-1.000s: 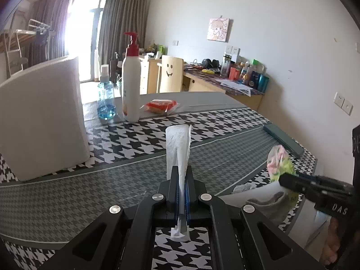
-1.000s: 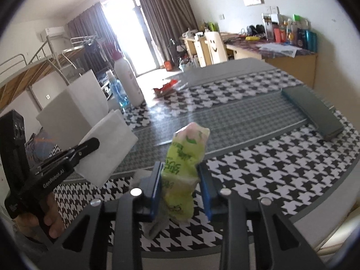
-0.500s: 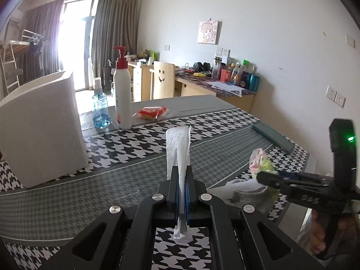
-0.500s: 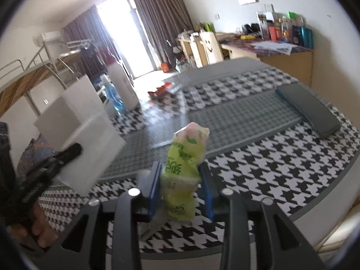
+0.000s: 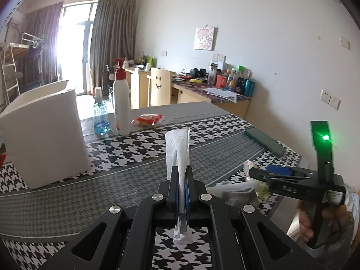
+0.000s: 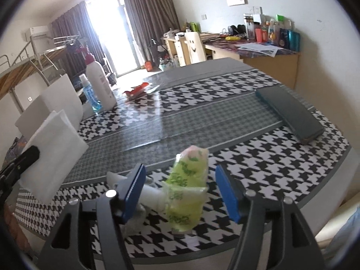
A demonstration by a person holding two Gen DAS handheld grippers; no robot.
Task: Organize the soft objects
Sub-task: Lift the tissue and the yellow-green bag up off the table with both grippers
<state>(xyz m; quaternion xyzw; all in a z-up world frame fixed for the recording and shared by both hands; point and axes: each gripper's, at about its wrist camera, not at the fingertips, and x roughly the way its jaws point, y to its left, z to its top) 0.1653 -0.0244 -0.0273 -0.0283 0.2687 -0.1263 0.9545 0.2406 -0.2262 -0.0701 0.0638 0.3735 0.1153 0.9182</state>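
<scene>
Pack (image 6: 187, 189) near table edge (image 6: 310, 211); centre bare.

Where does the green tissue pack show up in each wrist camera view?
Left wrist: green tissue pack at lower right, mostly hidden behind the right tongs.
Right wrist: bottom centre, between the opening pads, which stand clear of it.
Shared landmark: dark flat case.

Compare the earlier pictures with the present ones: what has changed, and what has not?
The right claw is opening and has let go of the green packet, which stands free between its blue pads with gaps on both sides. The left claw stays shut on the white tissue. The white box and pump bottle stay where they were.
</scene>
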